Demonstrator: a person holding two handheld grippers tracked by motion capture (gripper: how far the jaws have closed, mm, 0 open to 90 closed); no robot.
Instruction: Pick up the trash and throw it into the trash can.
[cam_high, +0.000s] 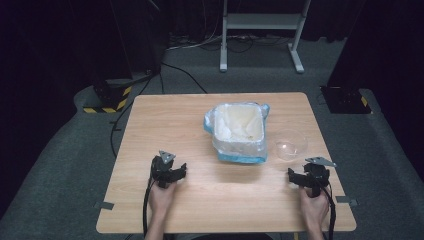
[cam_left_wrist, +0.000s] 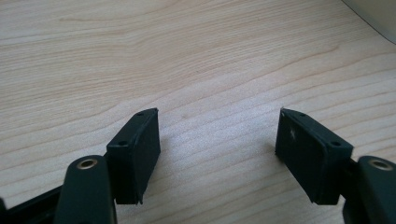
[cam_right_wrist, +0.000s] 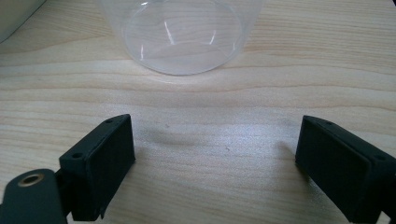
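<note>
A square container lined with a pale bag with blue edges (cam_high: 237, 131) stands at the middle of the wooden table (cam_high: 200, 200). To its right sits a clear plastic bowl (cam_high: 291, 144), which also appears as the clear bowl (cam_right_wrist: 180, 35) just ahead of my right gripper (cam_right_wrist: 215, 161). That right gripper (cam_high: 306, 175) rests near the table's front right, open with bare wood between its jaws. My left gripper (cam_high: 169, 167) sits at the front left, and in its own view the left gripper (cam_left_wrist: 217, 149) is open over bare wood.
The bag's pale corner (cam_left_wrist: 373, 16) shows at the upper right of the left gripper view. Beyond the table lies grey carpet with cables (cam_high: 150, 85), a white metal stand (cam_high: 260, 30) and black bases with yellow-black tape (cam_high: 107, 97).
</note>
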